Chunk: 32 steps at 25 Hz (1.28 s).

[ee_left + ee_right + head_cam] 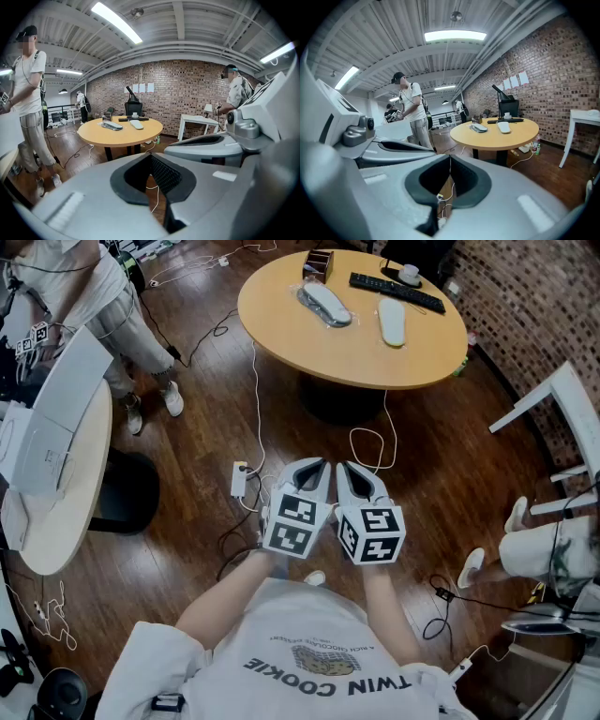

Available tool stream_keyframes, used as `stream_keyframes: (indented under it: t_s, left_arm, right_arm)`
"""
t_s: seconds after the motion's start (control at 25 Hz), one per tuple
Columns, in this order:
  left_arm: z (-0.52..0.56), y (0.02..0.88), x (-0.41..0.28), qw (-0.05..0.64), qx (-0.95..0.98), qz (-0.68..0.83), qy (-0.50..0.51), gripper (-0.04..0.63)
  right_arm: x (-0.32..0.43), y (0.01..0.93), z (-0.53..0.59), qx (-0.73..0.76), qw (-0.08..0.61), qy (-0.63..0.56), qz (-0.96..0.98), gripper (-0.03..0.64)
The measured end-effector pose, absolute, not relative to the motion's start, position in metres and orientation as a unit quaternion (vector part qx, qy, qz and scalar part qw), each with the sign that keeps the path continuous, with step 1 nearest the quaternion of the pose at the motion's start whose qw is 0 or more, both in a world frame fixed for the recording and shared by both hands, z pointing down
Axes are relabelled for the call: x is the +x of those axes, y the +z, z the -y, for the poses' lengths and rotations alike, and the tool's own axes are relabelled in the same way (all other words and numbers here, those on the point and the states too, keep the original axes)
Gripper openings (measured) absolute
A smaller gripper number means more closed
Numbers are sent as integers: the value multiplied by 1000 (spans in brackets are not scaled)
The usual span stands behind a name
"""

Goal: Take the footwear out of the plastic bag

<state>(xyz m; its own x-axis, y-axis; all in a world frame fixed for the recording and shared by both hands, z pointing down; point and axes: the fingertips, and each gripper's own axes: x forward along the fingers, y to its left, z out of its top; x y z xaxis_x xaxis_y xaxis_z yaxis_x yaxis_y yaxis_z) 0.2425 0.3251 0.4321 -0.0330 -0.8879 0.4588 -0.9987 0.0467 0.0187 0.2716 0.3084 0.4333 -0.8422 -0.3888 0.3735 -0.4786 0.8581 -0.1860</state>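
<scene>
wear: white tee (281, 638), dark print | left gripper (315, 465), right gripper (349, 468): grey, black-white marker cubes (298, 523)

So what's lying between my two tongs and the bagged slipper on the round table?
In the head view, just wooden floor crossed by white cables, then bare tabletop before the bagged slipper.

On the desk (281, 315) at the upper middle, the bagged shoe (324, 304) lies left of the second shoe (392, 322), with a keyboard (397, 292) behind them. At the lower centre, the left hand-held gripper (314, 468) is just beside the right hand-held gripper (349, 471).
</scene>
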Motion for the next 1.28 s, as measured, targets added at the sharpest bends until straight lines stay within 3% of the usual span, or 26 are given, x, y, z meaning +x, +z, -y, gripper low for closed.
stream_keyframes:
  t_s: [0.84,1.28]
  left_arm:
    - [-223,424,32,190,711,663,135,7]
    - [-170,434,-12,196,716,655,140,7]
  right_arm:
    - [61,422,-208,285,179,126,933,3]
    - [15,431,-156,293,180,133,930,3]
